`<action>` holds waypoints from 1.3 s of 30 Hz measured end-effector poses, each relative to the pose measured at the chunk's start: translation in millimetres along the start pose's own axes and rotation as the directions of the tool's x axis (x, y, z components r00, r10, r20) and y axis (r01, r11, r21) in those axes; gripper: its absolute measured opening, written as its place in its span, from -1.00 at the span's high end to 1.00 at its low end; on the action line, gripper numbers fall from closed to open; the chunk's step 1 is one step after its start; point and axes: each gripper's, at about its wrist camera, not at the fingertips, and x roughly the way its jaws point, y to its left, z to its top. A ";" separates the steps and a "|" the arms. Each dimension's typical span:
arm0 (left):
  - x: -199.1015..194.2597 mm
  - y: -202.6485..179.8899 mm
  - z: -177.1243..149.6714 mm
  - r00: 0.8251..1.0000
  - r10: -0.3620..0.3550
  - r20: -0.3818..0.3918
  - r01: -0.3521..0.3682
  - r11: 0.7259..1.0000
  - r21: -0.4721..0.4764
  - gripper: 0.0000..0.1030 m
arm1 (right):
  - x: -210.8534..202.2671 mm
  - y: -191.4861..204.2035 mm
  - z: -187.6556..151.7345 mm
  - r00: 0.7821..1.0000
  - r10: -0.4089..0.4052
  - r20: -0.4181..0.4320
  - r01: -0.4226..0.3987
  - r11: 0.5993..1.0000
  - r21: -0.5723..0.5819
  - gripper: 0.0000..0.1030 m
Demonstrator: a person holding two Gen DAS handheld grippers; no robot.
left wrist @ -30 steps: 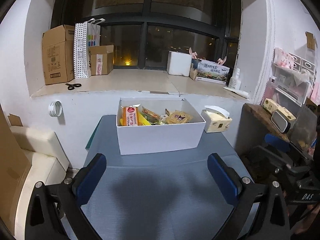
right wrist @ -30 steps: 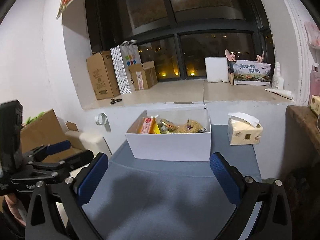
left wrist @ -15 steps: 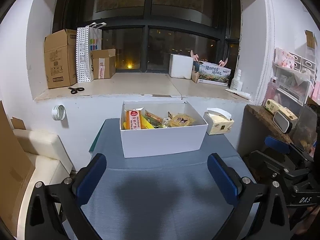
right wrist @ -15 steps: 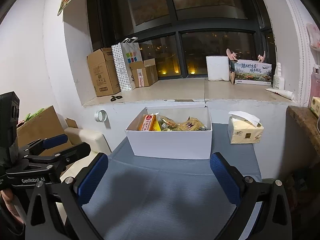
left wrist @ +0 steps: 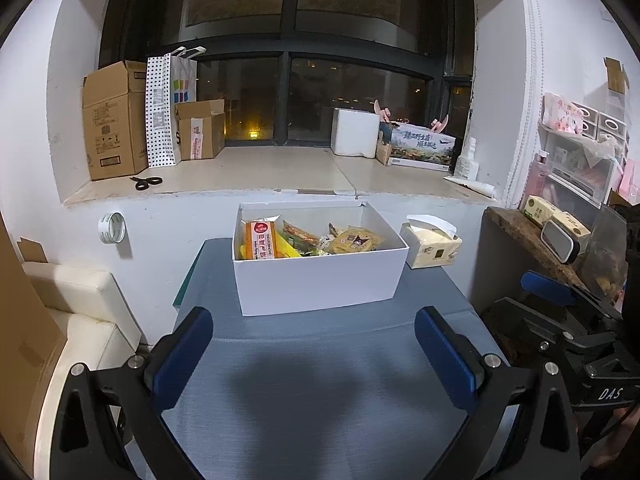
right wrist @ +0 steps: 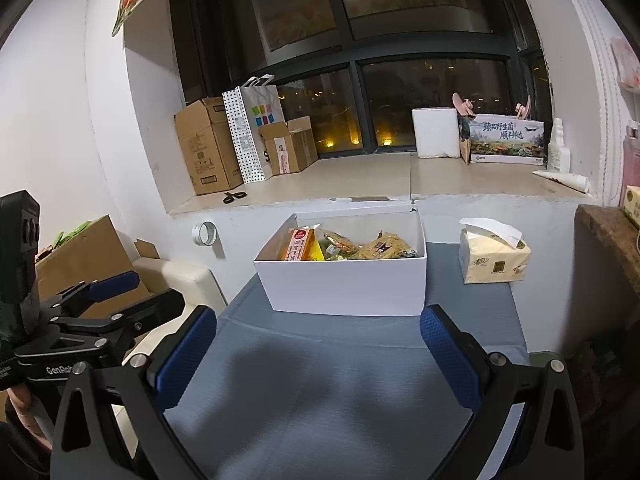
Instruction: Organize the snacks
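We held both the left gripper [left wrist: 314, 338] and right gripper [right wrist: 318, 336] wide open and empty, short of the white box [left wrist: 318, 286] holding the snacks [left wrist: 308, 238] on the bench [left wrist: 320, 392]; we judged reaching in from above best.

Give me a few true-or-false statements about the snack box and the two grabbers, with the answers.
1. The white box holds snack packets. True.
2. The left gripper is clamped on a snack. False: its jaws stand wide apart with nothing between them.
3. The tissue pack lies inside the box. False: it sits on the table beside the box.
4. The right gripper is open and empty. True.
5. Scissors lie on the window ledge. True.
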 end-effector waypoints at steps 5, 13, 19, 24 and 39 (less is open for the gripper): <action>-0.5 -0.4 0.3 1.000 -0.001 0.003 0.001 1.000 0.002 -1.00 | 0.1 -0.5 -0.2 1.000 -0.002 -0.002 0.002 1.000 0.002 -1.00; -0.8 -0.9 0.1 1.000 0.002 0.003 -0.002 1.000 0.003 -1.00 | -0.7 0.0 -0.3 1.000 -0.004 -0.001 0.004 1.000 0.002 -1.00; -1.3 -1.1 0.0 1.000 0.000 0.002 0.000 1.000 0.003 -1.00 | -0.9 0.1 -0.3 1.000 -0.005 -0.001 0.005 1.000 0.001 -1.00; -1.8 -1.2 0.1 1.000 0.001 0.004 -0.001 1.000 0.007 -1.00 | -1.2 -0.4 -0.4 1.000 -0.002 -0.001 0.002 1.000 -0.001 -1.00; -0.9 -1.9 -0.7 1.000 -0.007 -0.001 0.007 1.000 0.010 -1.00 | -1.3 -0.2 -0.6 1.000 -0.002 -0.001 0.002 1.000 -0.001 -1.00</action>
